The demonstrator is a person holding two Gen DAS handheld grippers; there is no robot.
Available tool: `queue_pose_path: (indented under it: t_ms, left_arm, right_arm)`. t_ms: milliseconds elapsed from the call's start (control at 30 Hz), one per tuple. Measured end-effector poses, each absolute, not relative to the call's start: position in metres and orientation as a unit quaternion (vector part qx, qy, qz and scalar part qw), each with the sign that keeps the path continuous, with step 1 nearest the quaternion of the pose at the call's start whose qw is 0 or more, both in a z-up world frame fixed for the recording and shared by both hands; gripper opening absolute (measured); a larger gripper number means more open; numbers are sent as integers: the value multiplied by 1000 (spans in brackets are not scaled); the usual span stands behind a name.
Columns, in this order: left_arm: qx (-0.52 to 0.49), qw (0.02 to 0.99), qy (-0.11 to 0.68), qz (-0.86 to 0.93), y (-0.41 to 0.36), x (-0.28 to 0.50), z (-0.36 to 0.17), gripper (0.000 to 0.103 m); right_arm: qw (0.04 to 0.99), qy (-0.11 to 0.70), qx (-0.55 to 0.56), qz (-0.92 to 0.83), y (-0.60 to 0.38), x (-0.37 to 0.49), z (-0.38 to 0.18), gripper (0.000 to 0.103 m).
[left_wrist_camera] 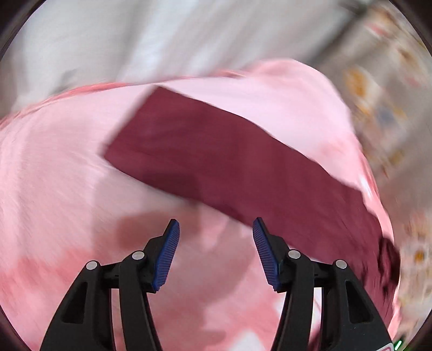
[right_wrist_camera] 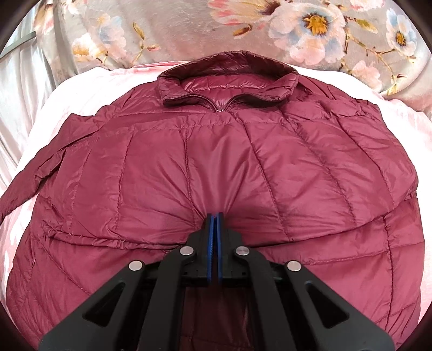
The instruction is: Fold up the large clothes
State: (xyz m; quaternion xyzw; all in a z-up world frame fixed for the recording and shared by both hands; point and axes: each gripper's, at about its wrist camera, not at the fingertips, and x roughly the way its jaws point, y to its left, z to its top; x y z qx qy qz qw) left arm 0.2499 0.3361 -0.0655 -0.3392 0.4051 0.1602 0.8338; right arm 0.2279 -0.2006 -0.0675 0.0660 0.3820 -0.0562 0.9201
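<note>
Your right gripper [right_wrist_camera: 215, 217] is pinched tight, blue pads together, with the maroon quilted jacket [right_wrist_camera: 216, 151] puckering into them; whether fabric is truly caught between the pads is hard to tell. It angles down at the jacket's middle, and its black frame hides the hem below. The jacket lies front up on a pink sheet [right_wrist_camera: 89, 83], collar [right_wrist_camera: 229, 78] far from you, zip closed at the neck, one sleeve trailing off to the left edge. A floral blanket [right_wrist_camera: 310, 24] lies beyond.

Your left gripper [left_wrist_camera: 216, 229] stands partly open with nothing between its pads, tilted down over the pink sheet. That view is smeared; only a maroon band, likely a sleeve [left_wrist_camera: 216, 162], reads clearly.
</note>
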Motion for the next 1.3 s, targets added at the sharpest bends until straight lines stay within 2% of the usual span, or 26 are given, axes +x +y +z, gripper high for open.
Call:
queue_pose_path:
  t_ms: [233,267,300,333,367,433,467,500,533,567,667,833,933,1033,1067,1100,1133,1167,1300]
  left_arm:
    - [-422,810,373,163,378,260,-76,53]
    - [-424,811,370,163,378,261,-76,38]
    - [-421,813,369,161,376,265,-74,7]
    - [-416,813,373,162,374,270,-71,1]
    - [-408,818,371,161,367,275,-65,1]
    - [-377,839,358,163,354,277,-46,1]
    - [-347,857,347,158,341,280,-30,1]
    - [-325,870,339,152,330,285,-19,1]
    - [-297,886,328,139,311,288,0,1]
    - [-275,901,315,118,290,290,19,0]
    - [-228,929,289,42,222,294,65,0]
    - [-164,945,265,-99,92,283,109,1]
    - [-140,931,290,-174,19,278,105,3]
    - [-123,905,333,-236,-50,272,80,13]
    - [-114,898,347,-246,-67,271,69,26]
    - [-106,887,368,-256,-86,268,53,48]
    - [-103,880,385,-260,-99,266,38,55]
    - [-104,876,393,-260,-105,263,26,59]
    - [-125,854,434,-259,-104,258,-12,62]
  right_arm:
    - [920,383,51,-64,-197,228,-67,0]
    - [920,382,50,-65,-197,228,-67,1]
    - [921,382,51,-65,-198,228,-67,1]
    - [921,380,53,-65,-199,227,-66,1]
    - [922,377,57,-67,-200,226,-65,2]
    - [925,369,64,-70,-202,221,-61,11]
    - [928,359,67,-70,-202,215,-57,28]
    - [931,351,67,-71,-202,211,-54,54]
    - [937,336,66,-76,-200,203,-48,61]
    - [940,325,65,-78,-199,197,-44,64]
    - [943,317,74,-73,-199,178,-35,65]
    - [938,318,118,-71,-215,153,-35,69]
    - [936,317,134,-78,-227,139,-37,69]
    - [934,313,151,-85,-240,127,-38,70]
    - [933,312,157,-89,-246,123,-37,70]
    - [933,310,160,-91,-250,121,-37,70]
    - [933,308,163,-92,-254,118,-36,70]
    - [933,305,167,-93,-259,115,-35,71]
    - [934,303,168,-92,-268,112,-33,71]
